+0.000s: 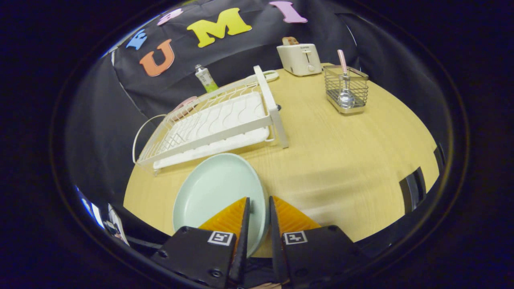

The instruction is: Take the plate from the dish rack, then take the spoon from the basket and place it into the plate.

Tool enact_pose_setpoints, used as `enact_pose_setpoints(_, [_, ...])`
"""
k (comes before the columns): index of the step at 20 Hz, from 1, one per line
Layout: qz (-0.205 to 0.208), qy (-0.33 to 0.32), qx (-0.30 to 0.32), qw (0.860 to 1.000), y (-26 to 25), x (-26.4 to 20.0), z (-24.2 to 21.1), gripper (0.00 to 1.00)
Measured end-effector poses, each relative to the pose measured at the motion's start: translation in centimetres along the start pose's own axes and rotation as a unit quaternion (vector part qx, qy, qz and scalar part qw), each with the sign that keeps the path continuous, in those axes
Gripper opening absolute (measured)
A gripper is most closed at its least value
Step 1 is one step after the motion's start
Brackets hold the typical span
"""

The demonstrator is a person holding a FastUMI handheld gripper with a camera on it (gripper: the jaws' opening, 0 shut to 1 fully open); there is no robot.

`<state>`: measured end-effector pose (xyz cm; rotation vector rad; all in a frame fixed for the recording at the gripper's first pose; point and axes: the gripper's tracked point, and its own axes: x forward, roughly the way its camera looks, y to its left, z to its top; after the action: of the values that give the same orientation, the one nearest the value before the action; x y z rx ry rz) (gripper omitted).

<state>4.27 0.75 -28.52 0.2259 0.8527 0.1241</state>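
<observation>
Fingers [259,208] of your gripper pinch the rim of the pale green plate [213,192], which spreads ahead and left of them above the table [341,160]. Beyond lies the white rack [217,120]; farther right, the spoon [344,80] stands in the basket [347,90].

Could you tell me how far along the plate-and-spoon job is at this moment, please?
Done: the plate is out of the dish rack, which looks bare. In hand: the gripper has its fingers astride the plate's rim, apparently clamped on it, with the plate over the table; whether it rests there is unclear. Left: the spoon stands in the basket beside the toaster.
</observation>
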Motion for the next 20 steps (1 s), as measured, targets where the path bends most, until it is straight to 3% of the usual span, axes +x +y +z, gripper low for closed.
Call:
enact_pose_setpoints(4, [0.014, -0.039, 0.013, 0.999, -0.2, -0.6, 1.9, 0.34])
enact_pose_setpoints(5, [0.016, -0.048, 0.011, 0.999, -0.4, -0.9, 2.4, 0.38])
enact_pose_setpoints(7, [0.015, -0.072, 0.004, 0.997, -1.1, -1.5, 3.6, 0.48])
enact_pose_setpoints(10, [0.030, -0.137, -0.006, 0.990, -1.6, -2.4, 6.2, 0.74])
enact_pose_setpoints(13, [0.005, -0.181, -0.039, 0.983, -3.9, -2.7, 8.0, 0.99])
enact_pose_setpoints(20, [-0.027, -0.241, -0.061, 0.968, -11.0, -3.2, 13.0, 1.00])
